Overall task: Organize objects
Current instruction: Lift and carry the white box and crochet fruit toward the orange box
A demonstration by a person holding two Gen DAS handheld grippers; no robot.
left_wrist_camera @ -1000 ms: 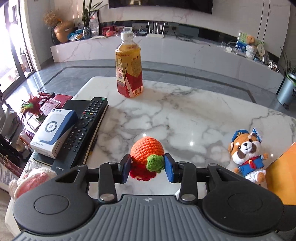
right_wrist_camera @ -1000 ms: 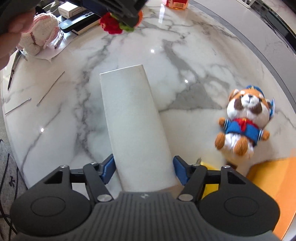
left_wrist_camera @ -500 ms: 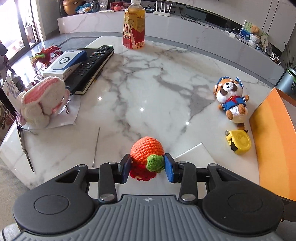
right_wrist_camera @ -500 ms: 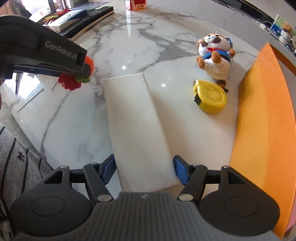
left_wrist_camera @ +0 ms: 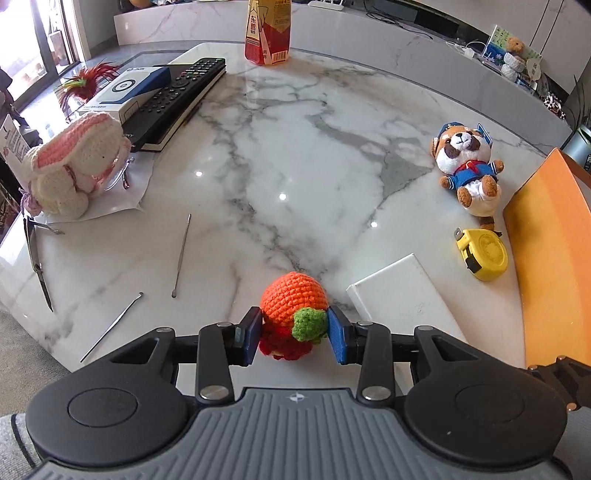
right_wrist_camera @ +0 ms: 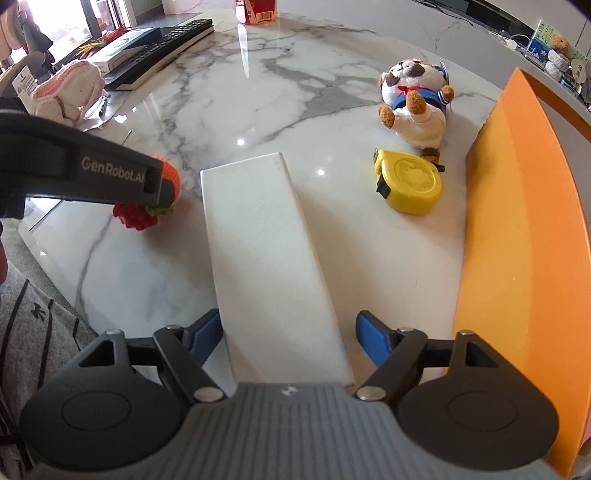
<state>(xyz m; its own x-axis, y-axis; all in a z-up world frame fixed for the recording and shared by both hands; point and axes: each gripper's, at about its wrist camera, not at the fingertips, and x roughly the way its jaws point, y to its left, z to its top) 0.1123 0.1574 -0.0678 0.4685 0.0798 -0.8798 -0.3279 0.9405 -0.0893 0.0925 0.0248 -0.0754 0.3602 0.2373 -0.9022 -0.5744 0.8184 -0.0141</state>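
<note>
The left tool (left_wrist_camera: pixel 291 334) clamps a crocheted orange toy (left_wrist_camera: pixel 293 301) above the marble bench (left_wrist_camera: pixel 295 166) while the right tool (right_wrist_camera: pixel 290 338) straddles a white box (right_wrist_camera: pixel 266 258), grip uncertain; stowing both beside the orange bin (right_wrist_camera: pixel 517 240) looks next.

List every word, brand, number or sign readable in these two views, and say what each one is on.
"GenRobot.AI": side of the black left tool, seen from the right wrist.
"SONY": near end of the long black remote control, small but legible.
Large Chinese characters: label of the amber drink bottle; I cannot read them surely.
Barcode digits on that bottle, and print on the blue-and-white box: too small.
</note>
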